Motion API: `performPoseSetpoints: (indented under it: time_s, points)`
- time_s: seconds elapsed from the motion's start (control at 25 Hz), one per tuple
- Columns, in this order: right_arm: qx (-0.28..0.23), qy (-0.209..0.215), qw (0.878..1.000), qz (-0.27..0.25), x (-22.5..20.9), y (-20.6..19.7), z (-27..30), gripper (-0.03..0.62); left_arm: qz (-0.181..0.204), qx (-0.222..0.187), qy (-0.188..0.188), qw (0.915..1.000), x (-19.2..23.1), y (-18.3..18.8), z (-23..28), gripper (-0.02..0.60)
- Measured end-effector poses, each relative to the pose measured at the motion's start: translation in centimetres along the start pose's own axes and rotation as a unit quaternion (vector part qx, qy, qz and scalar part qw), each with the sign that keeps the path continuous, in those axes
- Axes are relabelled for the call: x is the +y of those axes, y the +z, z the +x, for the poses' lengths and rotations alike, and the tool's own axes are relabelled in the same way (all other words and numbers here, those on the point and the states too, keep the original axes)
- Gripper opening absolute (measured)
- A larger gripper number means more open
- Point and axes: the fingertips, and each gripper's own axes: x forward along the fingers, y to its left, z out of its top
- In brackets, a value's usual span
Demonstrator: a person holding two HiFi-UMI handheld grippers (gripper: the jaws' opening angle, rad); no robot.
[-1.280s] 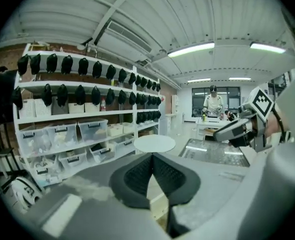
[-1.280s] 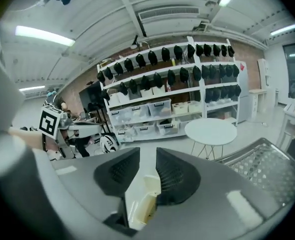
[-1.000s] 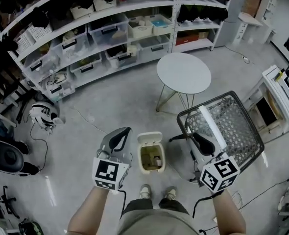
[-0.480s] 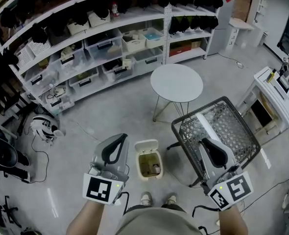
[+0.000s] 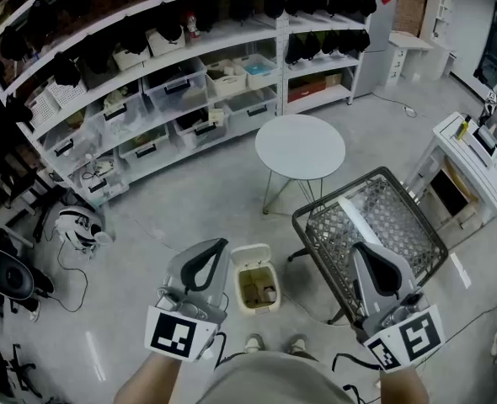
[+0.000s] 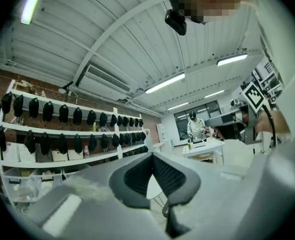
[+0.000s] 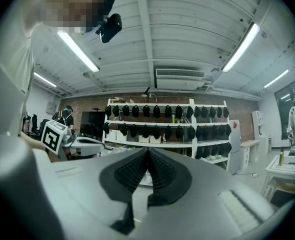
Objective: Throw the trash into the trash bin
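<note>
A small cream trash bin [image 5: 255, 269] stands on the floor with its lid open, just ahead of the person's feet, and some trash [image 5: 266, 293] lies inside. My left gripper [image 5: 213, 249] hovers high above the bin's left side, pointing level, jaws together and empty. My right gripper [image 5: 365, 255] is over the wire basket's [image 5: 417, 225] near edge. Its jaws have just been closing and hold nothing. In the left gripper view the pads [image 6: 137, 174] meet. The same shows in the right gripper view, where the pads [image 7: 162, 171] touch.
A round white table [image 5: 300, 148] stands beyond the bin. Long white shelves [image 5: 181, 99] with boxes and dark caps run along the back. A white desk [image 5: 476, 162] is at the right, and cables and gear [image 5: 76, 225] lie on the floor at the left.
Both grippers have risen and drawn back toward the person, now lower in the head view. The bin looks smaller and farther below them.
</note>
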Motion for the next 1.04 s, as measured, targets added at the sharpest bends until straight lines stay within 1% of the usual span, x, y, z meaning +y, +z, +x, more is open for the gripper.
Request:
performPoseSetpoints:
  time_s: [0.2, 0.44, 0.8, 1.04]
  points:
    - [-0.007, 0.002, 1.0, -0.005, -0.24, 0.14, -0.13, 0.003, 0.006, 0.001, -0.002, 1.0, -0.49, 0.06, 0.28, 0.003]
    - [0.003, 0.008, 1.0, -0.014, -0.28, -0.24, 0.15, 0.003, 0.008, 0.003, 0.001, 1.0, -0.55, 0.07, 0.4, 0.003]
    - [0.009, 0.016, 1.0, -0.013, -0.3, -0.67, 0.05, 0.003, 0.003, 0.009, 0.009, 0.9999, -0.74, -0.15, 0.27, 0.003]
    - [0.012, 0.014, 1.0, -0.013, -0.93, -0.76, -0.07, 0.003, 0.007, 0.007, 0.006, 0.9999, -1.11, -0.13, 0.86, 0.003]
